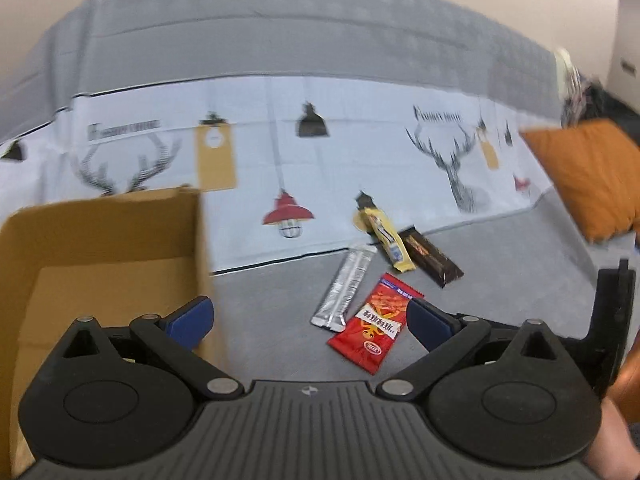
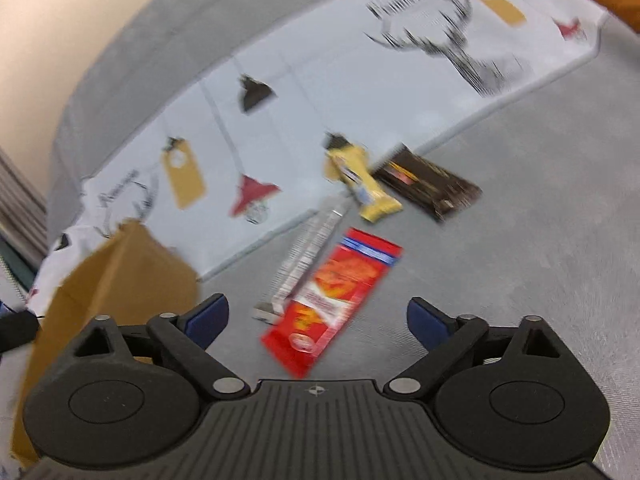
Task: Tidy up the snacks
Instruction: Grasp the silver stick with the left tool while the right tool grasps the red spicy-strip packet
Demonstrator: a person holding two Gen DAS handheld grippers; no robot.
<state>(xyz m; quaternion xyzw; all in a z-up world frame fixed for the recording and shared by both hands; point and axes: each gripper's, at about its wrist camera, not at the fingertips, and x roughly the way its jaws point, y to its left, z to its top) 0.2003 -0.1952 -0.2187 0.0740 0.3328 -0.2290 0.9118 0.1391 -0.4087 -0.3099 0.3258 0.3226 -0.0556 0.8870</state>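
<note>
Several snacks lie on a grey sofa seat: a red packet [image 1: 374, 330] [image 2: 332, 300], a silver stick pack [image 1: 346, 286] [image 2: 306, 256], a yellow bar [image 1: 386, 242] [image 2: 362, 182] and a dark brown bar [image 1: 432, 260] [image 2: 430, 184]. An open cardboard box [image 1: 100, 264] [image 2: 116, 276] stands to their left. My left gripper [image 1: 310, 322] is open and empty, hovering between the box and the red packet. My right gripper [image 2: 318, 316] is open and empty, just above the near end of the red packet.
A white cloth [image 1: 340, 160] [image 2: 360, 80] printed with deer and lamps covers the back of the seat. An orange cushion [image 1: 588, 172] lies at the right. The grey backrest [image 1: 280, 32] rises behind. The other gripper's black body [image 1: 608, 320] shows at the right edge.
</note>
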